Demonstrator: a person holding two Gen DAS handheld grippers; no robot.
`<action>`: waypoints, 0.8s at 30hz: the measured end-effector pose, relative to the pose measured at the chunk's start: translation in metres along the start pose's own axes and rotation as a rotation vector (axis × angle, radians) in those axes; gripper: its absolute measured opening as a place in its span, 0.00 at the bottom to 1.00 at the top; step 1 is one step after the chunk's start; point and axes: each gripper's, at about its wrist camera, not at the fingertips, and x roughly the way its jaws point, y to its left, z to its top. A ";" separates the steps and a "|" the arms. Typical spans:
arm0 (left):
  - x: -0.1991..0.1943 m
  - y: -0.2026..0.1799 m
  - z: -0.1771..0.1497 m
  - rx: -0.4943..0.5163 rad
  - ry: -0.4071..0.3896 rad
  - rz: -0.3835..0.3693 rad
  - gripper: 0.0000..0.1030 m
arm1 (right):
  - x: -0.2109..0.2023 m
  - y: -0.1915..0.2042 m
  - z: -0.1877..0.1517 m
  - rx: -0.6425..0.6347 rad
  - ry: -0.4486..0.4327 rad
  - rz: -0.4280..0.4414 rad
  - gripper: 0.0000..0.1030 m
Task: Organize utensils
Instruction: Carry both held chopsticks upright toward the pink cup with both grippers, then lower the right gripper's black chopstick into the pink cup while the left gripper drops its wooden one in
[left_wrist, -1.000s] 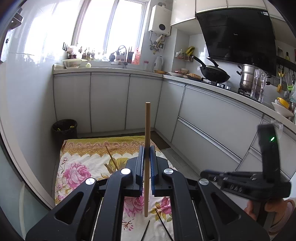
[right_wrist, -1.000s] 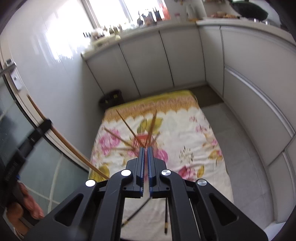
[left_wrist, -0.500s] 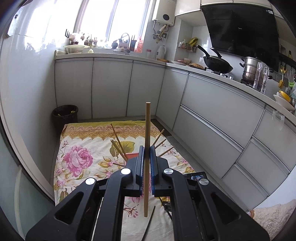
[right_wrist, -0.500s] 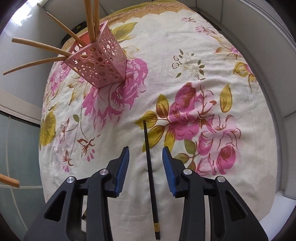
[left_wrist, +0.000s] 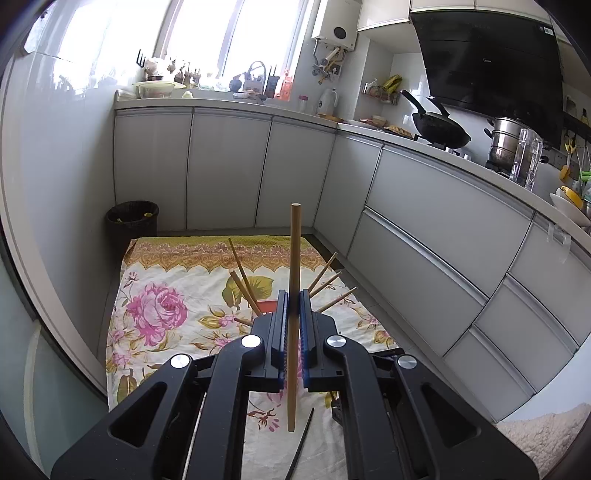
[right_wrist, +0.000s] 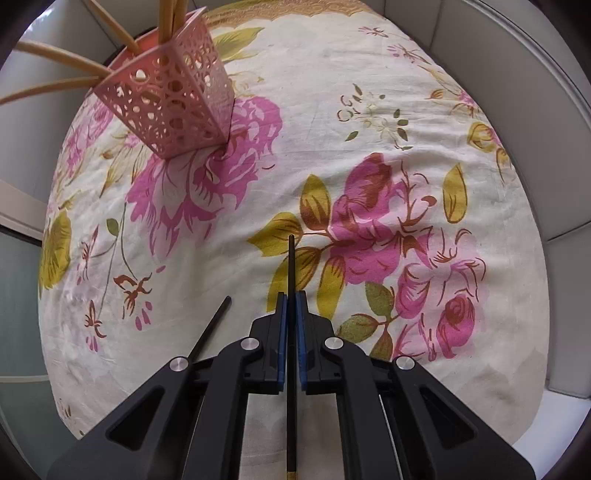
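While the left gripper (left_wrist: 291, 325) stays well above the floor, its jaws are closed tight on a wooden chopstick (left_wrist: 294, 280), which stands almost upright between the blue pads. The right gripper (right_wrist: 291, 325) points steeply down at the flowered cloth (right_wrist: 369, 122), and its jaws are closed on a black chopstick (right_wrist: 291, 258) that lies along the gap between them, its far tip on the cloth. A second black chopstick (right_wrist: 210, 332) lies on the cloth just to the left of this gripper, partly under it. The pink lattice holder (right_wrist: 166, 99) stands on the cloth farther away to the left, with several wooden chopsticks (right_wrist: 51, 62) leaning out of it.
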 end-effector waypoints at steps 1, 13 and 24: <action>-0.001 -0.001 0.001 0.001 -0.003 -0.001 0.05 | -0.010 -0.004 -0.003 -0.002 -0.049 0.004 0.05; -0.014 -0.028 0.006 0.021 -0.027 -0.021 0.05 | -0.145 -0.027 -0.028 -0.024 -0.428 0.094 0.05; -0.020 -0.044 0.016 0.045 -0.031 -0.029 0.05 | -0.216 -0.038 -0.034 -0.036 -0.533 0.127 0.05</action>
